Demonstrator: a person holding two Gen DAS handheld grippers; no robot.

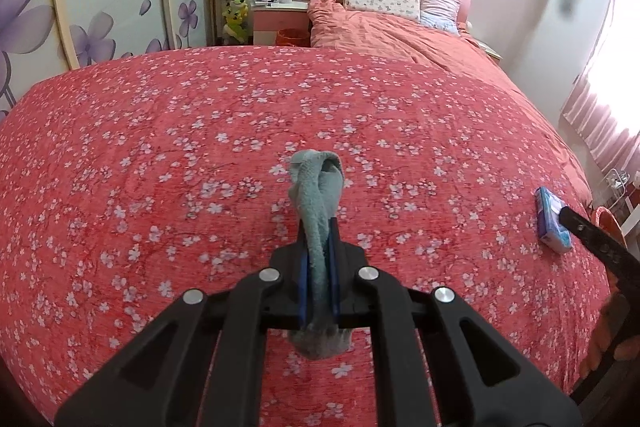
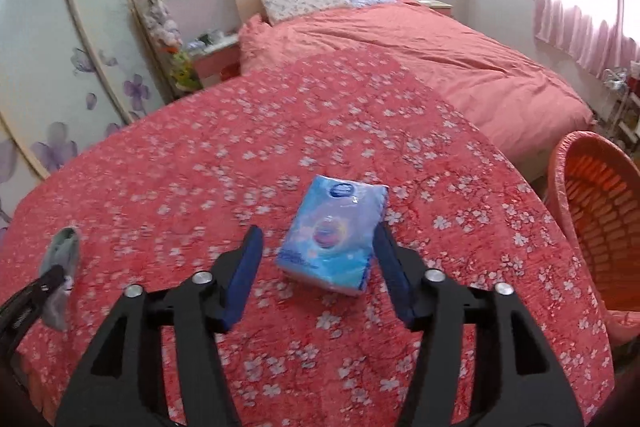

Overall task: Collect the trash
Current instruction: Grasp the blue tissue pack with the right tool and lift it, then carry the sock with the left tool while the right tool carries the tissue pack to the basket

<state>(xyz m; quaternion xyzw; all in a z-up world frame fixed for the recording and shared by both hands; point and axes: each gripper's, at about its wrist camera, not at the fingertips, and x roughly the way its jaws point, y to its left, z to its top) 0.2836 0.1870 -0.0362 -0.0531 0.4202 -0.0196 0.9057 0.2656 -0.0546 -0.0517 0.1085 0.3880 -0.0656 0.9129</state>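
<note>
Nearby, an orange basket [image 2: 592, 227] stands right of the floral table [image 2: 200, 167]. Left gripper [image 1: 319, 227] fingers clamp a grey sock [image 1: 318, 187], lengthwise; right gripper [image 2: 316, 259] fingers stand apart around the tissue pack [image 2: 336, 231], its long axis pointing away.

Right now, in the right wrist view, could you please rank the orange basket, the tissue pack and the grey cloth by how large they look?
1. orange basket, partly cut off
2. tissue pack, though nearer the camera
3. grey cloth, partly hidden by the left gripper

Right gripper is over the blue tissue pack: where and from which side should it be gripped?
Grip the tissue pack across its two long edges, coming down from above: it lies flat on the bedspread, and the open right gripper already straddles its near end.
</note>
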